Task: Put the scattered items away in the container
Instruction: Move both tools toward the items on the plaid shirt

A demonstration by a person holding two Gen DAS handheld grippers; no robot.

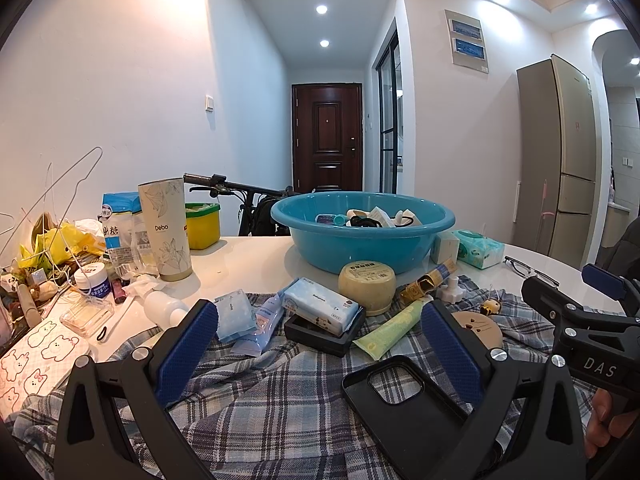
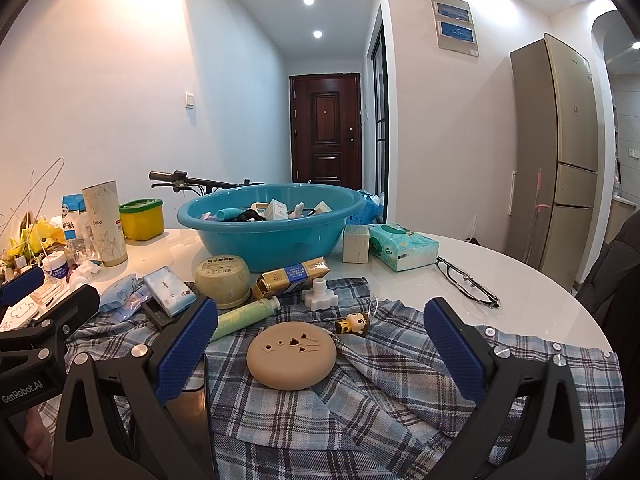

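A blue basin stands at the back of the white table and holds several small items. Scattered in front on a plaid shirt lie a tissue pack, a green tube, a yellow tub, a black phone case, a tan round disc and a small figurine. My left gripper is open and empty above the shirt. My right gripper is open and empty, around the disc's sides but apart from it.
A tall Debo cup, yellow box and cluttered bags sit at the left. A green tissue pack, white box and glasses lie right of the basin. A gold packet and white knob lie near the basin.
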